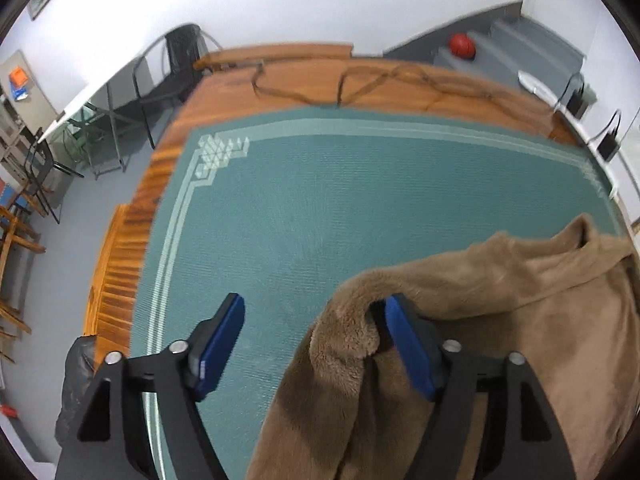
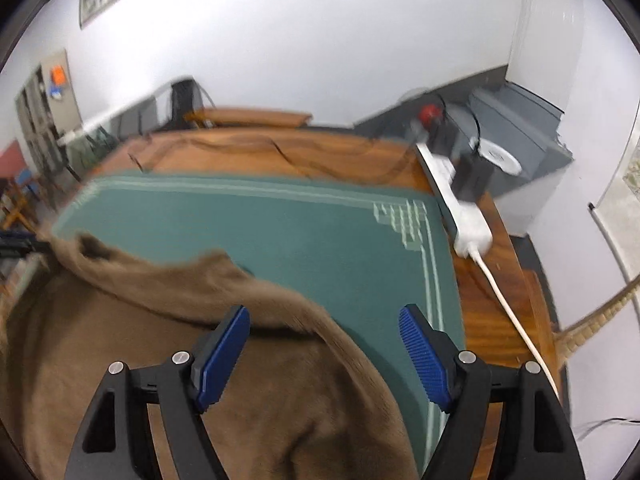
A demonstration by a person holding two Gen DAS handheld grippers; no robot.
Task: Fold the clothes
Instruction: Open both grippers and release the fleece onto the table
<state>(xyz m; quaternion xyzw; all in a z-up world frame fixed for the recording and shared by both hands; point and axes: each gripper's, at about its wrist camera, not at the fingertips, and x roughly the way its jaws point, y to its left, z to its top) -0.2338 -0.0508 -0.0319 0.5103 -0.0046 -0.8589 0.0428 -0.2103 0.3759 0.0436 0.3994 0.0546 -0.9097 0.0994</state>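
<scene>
A brown fleece garment (image 1: 500,300) lies on a green mat (image 1: 300,200) that covers a wooden table (image 1: 280,80). My left gripper (image 1: 316,300) is open above the garment's left edge. A fuzzy fold of the fleece bunches against the inner side of its right finger (image 1: 408,344), and the left finger (image 1: 224,340) stands over bare mat. In the right wrist view the garment (image 2: 120,320) fills the lower left. My right gripper (image 2: 324,310) is open over the garment's right edge, with the fleece lying loose under both pads and the mat (image 2: 280,232) beyond.
A white power strip (image 2: 468,228) with a cable lies on the table's right edge beside dark adapters. A thin cord (image 1: 400,76) snakes across the far wood. Chairs (image 1: 40,184) stand to the left, and a red ball (image 1: 463,45) rests on grey steps.
</scene>
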